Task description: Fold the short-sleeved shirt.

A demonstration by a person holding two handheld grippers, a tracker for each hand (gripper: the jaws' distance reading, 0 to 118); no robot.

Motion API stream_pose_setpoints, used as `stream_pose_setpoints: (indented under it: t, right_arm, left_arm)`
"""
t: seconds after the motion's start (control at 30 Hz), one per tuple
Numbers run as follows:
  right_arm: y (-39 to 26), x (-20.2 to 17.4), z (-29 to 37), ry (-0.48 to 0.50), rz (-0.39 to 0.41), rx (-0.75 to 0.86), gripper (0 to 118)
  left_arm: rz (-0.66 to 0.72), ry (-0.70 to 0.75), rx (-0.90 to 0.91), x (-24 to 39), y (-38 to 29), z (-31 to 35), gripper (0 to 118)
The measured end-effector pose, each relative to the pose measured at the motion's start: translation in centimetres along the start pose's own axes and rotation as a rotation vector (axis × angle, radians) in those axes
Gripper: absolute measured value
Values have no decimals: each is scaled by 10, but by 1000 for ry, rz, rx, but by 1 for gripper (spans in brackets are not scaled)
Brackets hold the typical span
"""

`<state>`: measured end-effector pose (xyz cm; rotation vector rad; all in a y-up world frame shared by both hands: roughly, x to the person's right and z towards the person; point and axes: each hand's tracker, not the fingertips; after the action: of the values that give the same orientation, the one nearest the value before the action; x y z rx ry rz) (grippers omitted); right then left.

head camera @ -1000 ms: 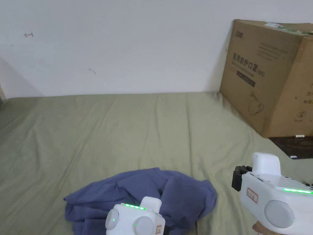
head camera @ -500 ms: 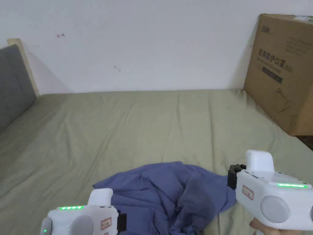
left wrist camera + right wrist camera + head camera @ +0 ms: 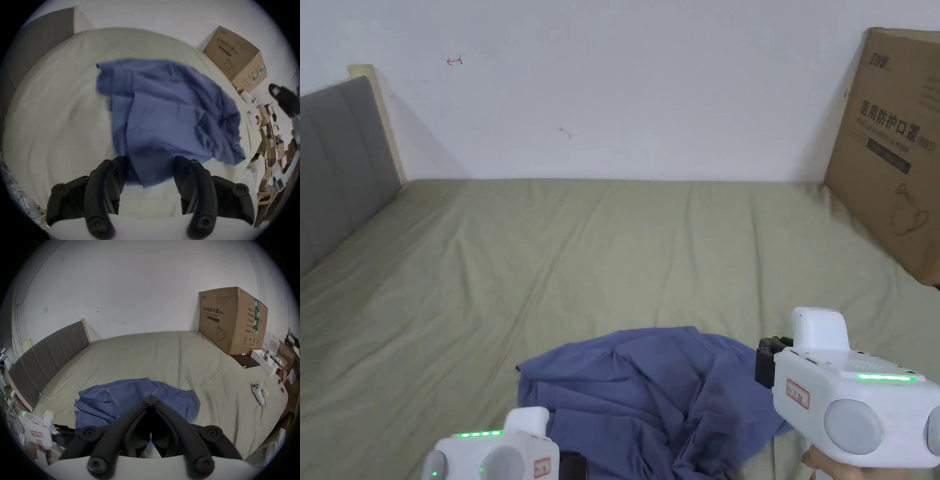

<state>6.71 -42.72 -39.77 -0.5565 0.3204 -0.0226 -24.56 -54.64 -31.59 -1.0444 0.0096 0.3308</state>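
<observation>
A: Shirt (image 3: 650,400) crumpled at bed's (image 3: 550,250) near edge. R gripper (image 3: 151,398) fingers pinched together, nothing between, per R gripper view.
B: L gripper (image 3: 148,164) fingers wide, shirt hem between, blurry. Head view: L body cut off at the bottom.

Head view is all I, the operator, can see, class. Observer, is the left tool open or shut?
Observer: The left tool is open, jaws wide apart, with the near edge of the shirt between them.
Operator: And the right tool?
Observer: The right tool is shut, tips together over the shirt; whether cloth is pinched, I cannot tell.
Operator: Anything else on the bed?
Observer: A white controller lies on the bed, right of the shirt.
</observation>
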Motion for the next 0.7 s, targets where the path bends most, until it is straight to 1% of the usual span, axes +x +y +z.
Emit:
stream_pose_setpoints:
  t: [0.03, 0.07, 0.1, 0.13, 0.17, 0.2, 0.23, 0.27, 0.3, 0.37, 0.4, 0.43, 0.47, 0.5, 0.53, 0.57, 0.6, 0.67, 0.7]
  right_arm:
    - [-1, 0, -3, 1, 2, -9, 0]
    - [-1, -1, -6, 0, 3, -17, 0]
    - [-2, -1, -10, 1, 6, -27, 0]
    - [-2, -1, -14, 6, 13, -37, 0]
    - [-1, -2, -19, 12, 19, -45, 0]
    - [1, -3, -26, 24, 30, -63, 0]
    - [4, -6, -34, 32, 40, -75, 0]
    - [8, -9, -42, 50, 56, -88, 0]
    - [12, -11, -49, 62, 65, -101, 1]
    - [26, -20, -72, 76, 89, -139, 34]
    - [32, -23, -83, 86, 86, -144, 50]
    - [40, -27, -97, 104, 91, -154, 56]
    - [47, -33, -113, 141, 110, -183, 60]
    - [53, -40, -126, 156, 128, -190, 68]
    - [59, -49, -143, 161, 162, -202, 83]
    - [64, -60, -161, 161, 204, -244, 89]
    - [67, -69, -178, 172, 228, -272, 92]
    - [68, -86, -215, 236, 247, -330, 93]
    - [66, -93, -232, 251, 255, -349, 93]
  left_arm:
    - [-2, 11, -31, 2, -5, -13, 53]
    - [-21, 74, -4, 5, -11, -17, 43]
    - [-53, 100, 57, 6, -13, -16, 22]
    - [-24, 33, 65, 6, -10, -9, 4]
    - [23, -54, 51, 5, -8, -8, 4]
    - [10, -14, 15, 6, -5, -13, 4]
    - [-43, 18, 11, 9, -7, -9, 4]
    - [-85, 23, 21, 12, -9, -7, 4]
    - [-91, 24, 25, 14, -10, -4, 4]
    - [-74, 12, 24, 9, -6, 2, 4]
    - [-61, -2, 26, 7, -5, 5, 4]
    - [-59, -9, 32, 6, -3, 10, 4]
    - [-63, -12, 42, 5, -1, 15, 4]
    - [-62, -19, 52, 4, 0, 20, 4]
    - [-58, -31, 58, 3, 1, 23, 4]
    - [-55, -40, 54, 4, 1, 25, 4]
    - [-57, -41, 53, 5, 2, 26, 4]
    - [-61, -38, 53, 9, 2, 26, 4]
    - [-61, -37, 45, 10, 2, 25, 4]
